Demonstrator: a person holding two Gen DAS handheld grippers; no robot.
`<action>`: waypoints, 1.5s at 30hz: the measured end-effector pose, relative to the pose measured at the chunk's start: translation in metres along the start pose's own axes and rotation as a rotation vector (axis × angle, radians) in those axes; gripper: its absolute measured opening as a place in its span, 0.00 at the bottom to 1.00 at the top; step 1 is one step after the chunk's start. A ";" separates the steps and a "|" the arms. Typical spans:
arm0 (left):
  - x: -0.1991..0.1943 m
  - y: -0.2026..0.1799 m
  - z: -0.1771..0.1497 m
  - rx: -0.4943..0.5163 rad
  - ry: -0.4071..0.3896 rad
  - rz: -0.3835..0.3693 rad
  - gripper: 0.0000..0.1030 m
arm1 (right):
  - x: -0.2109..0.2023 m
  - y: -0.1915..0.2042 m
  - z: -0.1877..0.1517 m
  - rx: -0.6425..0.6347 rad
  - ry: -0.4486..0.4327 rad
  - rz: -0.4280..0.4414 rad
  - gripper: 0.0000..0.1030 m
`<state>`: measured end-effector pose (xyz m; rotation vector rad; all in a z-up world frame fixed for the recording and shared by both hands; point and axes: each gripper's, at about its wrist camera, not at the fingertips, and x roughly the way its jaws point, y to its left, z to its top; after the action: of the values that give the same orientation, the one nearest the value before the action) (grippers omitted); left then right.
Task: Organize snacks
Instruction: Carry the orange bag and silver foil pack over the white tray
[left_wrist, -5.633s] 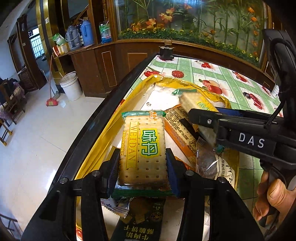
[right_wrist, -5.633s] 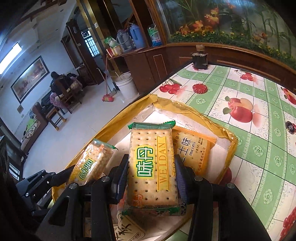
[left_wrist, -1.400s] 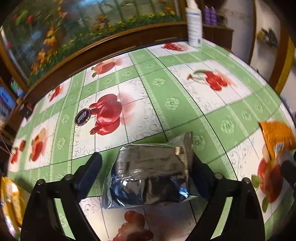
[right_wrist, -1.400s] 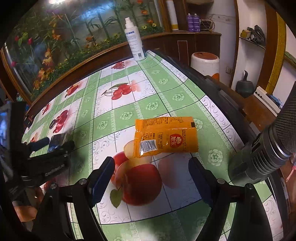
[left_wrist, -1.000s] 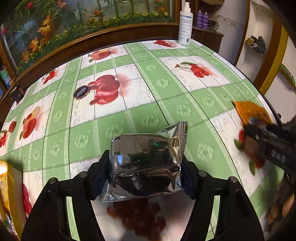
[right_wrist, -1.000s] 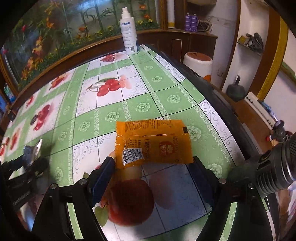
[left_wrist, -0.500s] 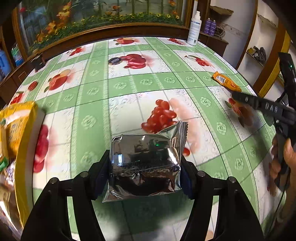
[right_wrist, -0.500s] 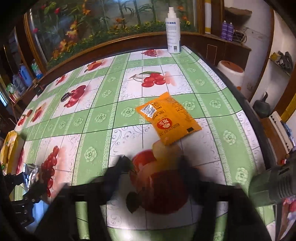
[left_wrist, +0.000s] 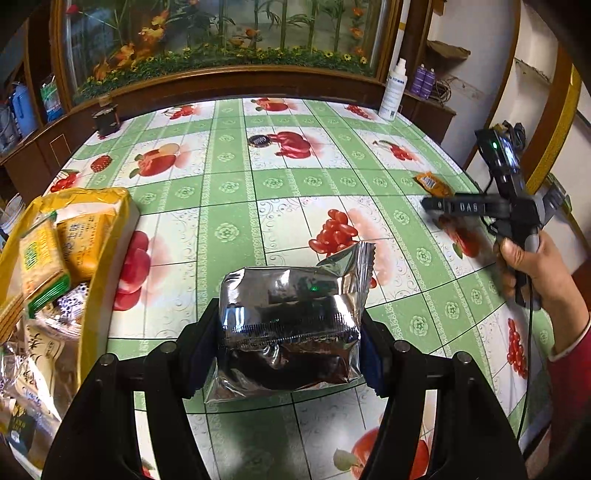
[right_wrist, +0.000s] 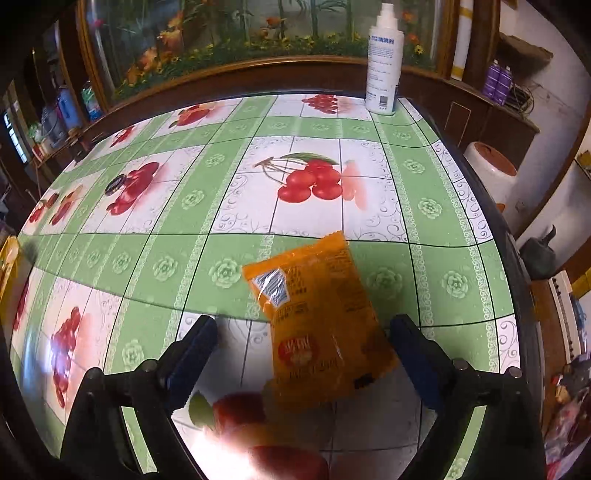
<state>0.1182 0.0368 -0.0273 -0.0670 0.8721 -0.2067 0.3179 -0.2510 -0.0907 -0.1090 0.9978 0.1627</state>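
My left gripper (left_wrist: 288, 343) is shut on a silver foil snack packet (left_wrist: 291, 317), held above the fruit-print tablecloth (left_wrist: 229, 192). To its left stands a yellow box (left_wrist: 110, 221) with cracker packs inside. An orange snack packet (right_wrist: 317, 321) lies flat on the table near the right edge, also seen small in the left wrist view (left_wrist: 432, 183). My right gripper (right_wrist: 303, 343) hangs over it with its jaws opening. The packet lies between the fingers, and neither pad touches it.
A white spray bottle (right_wrist: 382, 59) stands at the far right corner. A small dark round item (left_wrist: 259, 140) lies mid-table and a black object (left_wrist: 106, 118) at the back left. A hand (left_wrist: 532, 266) holds the right gripper. The table's dark edge (right_wrist: 517, 258) runs close on the right.
My left gripper has carried the silver packet leftward, bringing the yellow box into view. The right gripper has rolled, widened its jaws and now straddles the orange packet.
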 end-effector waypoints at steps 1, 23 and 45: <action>-0.003 0.001 -0.001 -0.007 -0.007 0.001 0.63 | -0.004 0.004 -0.003 -0.013 0.003 0.015 0.87; -0.059 0.037 -0.026 -0.083 -0.073 0.054 0.63 | 0.022 0.070 0.048 0.014 -0.036 0.109 0.91; -0.105 0.102 -0.067 -0.160 -0.169 0.263 0.63 | -0.094 0.199 -0.056 -0.168 -0.187 0.389 0.26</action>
<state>0.0168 0.1598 -0.0063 -0.1158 0.7189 0.1141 0.1842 -0.0727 -0.0447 -0.0508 0.8089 0.6033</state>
